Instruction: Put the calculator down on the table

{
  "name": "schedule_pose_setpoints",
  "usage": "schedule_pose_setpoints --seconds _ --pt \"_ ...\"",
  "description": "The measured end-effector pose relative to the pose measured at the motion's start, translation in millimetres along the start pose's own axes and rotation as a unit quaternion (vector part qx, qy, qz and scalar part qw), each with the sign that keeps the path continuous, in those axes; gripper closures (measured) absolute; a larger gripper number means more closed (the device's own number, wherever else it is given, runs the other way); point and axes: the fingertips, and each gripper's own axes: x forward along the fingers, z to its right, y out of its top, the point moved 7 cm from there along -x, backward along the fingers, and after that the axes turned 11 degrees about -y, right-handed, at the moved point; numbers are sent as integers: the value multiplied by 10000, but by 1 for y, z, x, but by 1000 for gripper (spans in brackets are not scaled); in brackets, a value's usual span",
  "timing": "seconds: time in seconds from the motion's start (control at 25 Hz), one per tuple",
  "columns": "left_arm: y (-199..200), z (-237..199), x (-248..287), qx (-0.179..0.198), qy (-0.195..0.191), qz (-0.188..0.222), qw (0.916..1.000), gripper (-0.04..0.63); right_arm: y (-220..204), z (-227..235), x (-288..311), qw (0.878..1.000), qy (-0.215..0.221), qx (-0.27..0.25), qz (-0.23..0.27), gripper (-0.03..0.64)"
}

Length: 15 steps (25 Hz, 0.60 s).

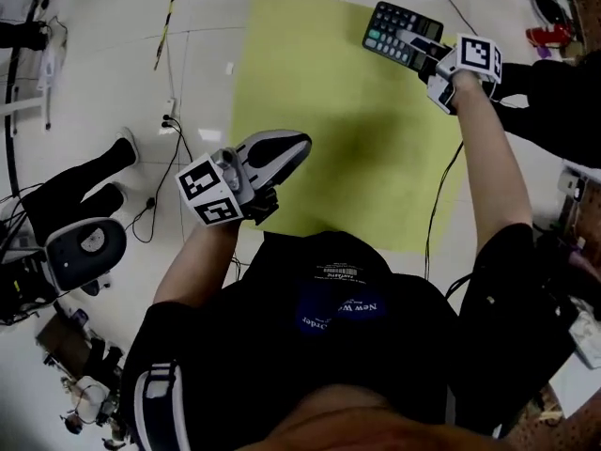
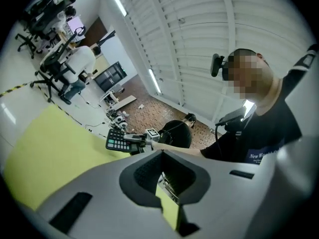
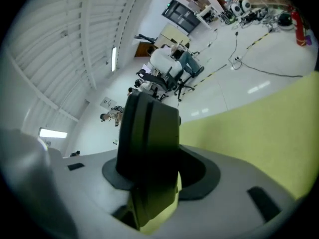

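A dark calculator (image 1: 399,34) with green and grey keys hangs over the far right corner of the yellow-green table (image 1: 357,139). My right gripper (image 1: 424,53) is shut on its near end. In the right gripper view the calculator (image 3: 147,133) stands edge-on between the jaws, hiding the gap. My left gripper (image 1: 286,148) hovers over the table's near left part, its jaws together with nothing in them. In the left gripper view the calculator (image 2: 117,140) shows ahead, held out above the table (image 2: 55,153).
A black cable (image 1: 441,195) runs along the table's right edge. Cables and a power strip (image 1: 171,118) lie on the white floor at left, near a person's shoes (image 1: 84,186) and a grey device (image 1: 84,247). Office chairs (image 2: 60,68) stand beyond the table.
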Motion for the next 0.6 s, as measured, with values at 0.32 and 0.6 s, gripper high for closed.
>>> schedule_pose_setpoints --seconds 0.32,0.6 --pt "-34 -9 22 -150 -157 -16 9998 588 11 33 26 9987 300 -143 -398 442" --pt "-38 4 3 -7 -62 -262 9996 588 15 23 24 9859 -1057 -1152 -603 357"
